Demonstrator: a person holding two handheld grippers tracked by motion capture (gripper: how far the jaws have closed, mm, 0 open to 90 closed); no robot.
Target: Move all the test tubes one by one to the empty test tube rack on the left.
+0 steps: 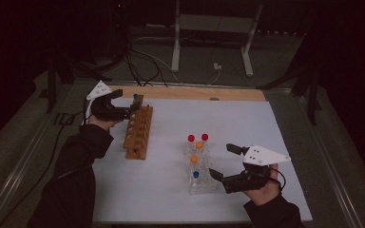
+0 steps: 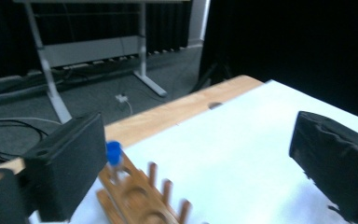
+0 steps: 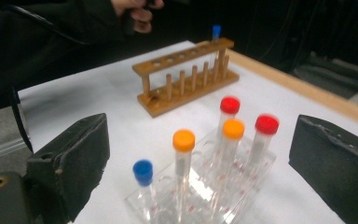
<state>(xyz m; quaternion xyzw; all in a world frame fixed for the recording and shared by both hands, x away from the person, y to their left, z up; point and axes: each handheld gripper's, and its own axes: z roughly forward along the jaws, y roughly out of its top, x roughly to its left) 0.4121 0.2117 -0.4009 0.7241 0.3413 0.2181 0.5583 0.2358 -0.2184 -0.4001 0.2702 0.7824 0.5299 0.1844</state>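
Observation:
A wooden rack (image 1: 139, 132) lies at the table's far left, with one blue-capped tube (image 1: 136, 97) upright in its far end hole. My left gripper (image 1: 132, 108) hovers at that end, open; in the left gripper view the blue-capped tube (image 2: 113, 154) stands just inside the left jaw, untouched. A clear plastic rack (image 1: 204, 186) right of centre holds two red-capped, two orange-capped and one blue-capped tube (image 3: 143, 173). My right gripper (image 1: 223, 161) is open beside it. In the right gripper view the clear plastic rack (image 3: 242, 186) sits between wide jaws that touch nothing.
The white table top (image 1: 228, 118) ends in a wooden strip (image 1: 190, 92) along its far edge. Beyond it, a metal frame (image 1: 177, 42) and cables (image 1: 142, 61) lie on the dark floor. A dark sleeve (image 1: 76, 180) crosses the near left corner.

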